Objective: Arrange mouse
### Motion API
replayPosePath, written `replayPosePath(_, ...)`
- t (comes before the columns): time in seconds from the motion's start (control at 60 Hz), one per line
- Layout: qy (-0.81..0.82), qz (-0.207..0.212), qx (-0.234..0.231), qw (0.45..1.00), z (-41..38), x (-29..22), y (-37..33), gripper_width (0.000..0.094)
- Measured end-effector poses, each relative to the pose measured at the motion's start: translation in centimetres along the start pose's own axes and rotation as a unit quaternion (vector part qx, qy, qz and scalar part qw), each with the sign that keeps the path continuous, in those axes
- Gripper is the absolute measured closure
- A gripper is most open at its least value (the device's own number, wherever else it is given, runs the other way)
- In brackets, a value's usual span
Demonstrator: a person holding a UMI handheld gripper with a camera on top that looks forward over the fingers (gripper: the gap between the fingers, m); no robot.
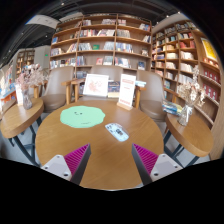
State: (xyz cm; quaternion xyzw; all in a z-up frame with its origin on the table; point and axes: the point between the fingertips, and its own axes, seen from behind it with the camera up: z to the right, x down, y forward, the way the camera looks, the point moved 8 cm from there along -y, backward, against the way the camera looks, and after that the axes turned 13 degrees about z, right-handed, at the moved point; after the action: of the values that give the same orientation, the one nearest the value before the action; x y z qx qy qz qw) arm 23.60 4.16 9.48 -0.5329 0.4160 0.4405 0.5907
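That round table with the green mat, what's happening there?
A hand-held claw hovers open over the near edge of the round wooden table, holding nothing. Ahead of its fingers lies a small white mouse, untouched, beside a green mat. Beyond stand sign cards, chairs and bookshelves.

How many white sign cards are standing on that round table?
2. One card stands at the table's far edge, beyond the green mat; the other card stands beside it, nearer the bookshelves. None seems hidden.
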Motion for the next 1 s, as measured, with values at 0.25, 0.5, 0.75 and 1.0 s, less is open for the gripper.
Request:
replayPosePath(0.25,0.015,-0.031,0.013,0.999,2.4,1.4,3.1,0.0088)
replayPosePath(0.5,0.014,-0.064,0.018,0.998,3.5,2.7,7.8,0.0088)
replayPosePath(0.75,0.022,-0.073,0.017,0.997,3.8,3.3,12.1,0.0096)
replayPosePath(1.0,0.045,-0.080,0.013,0.996,4.0,2.5,15.5,0.0093)
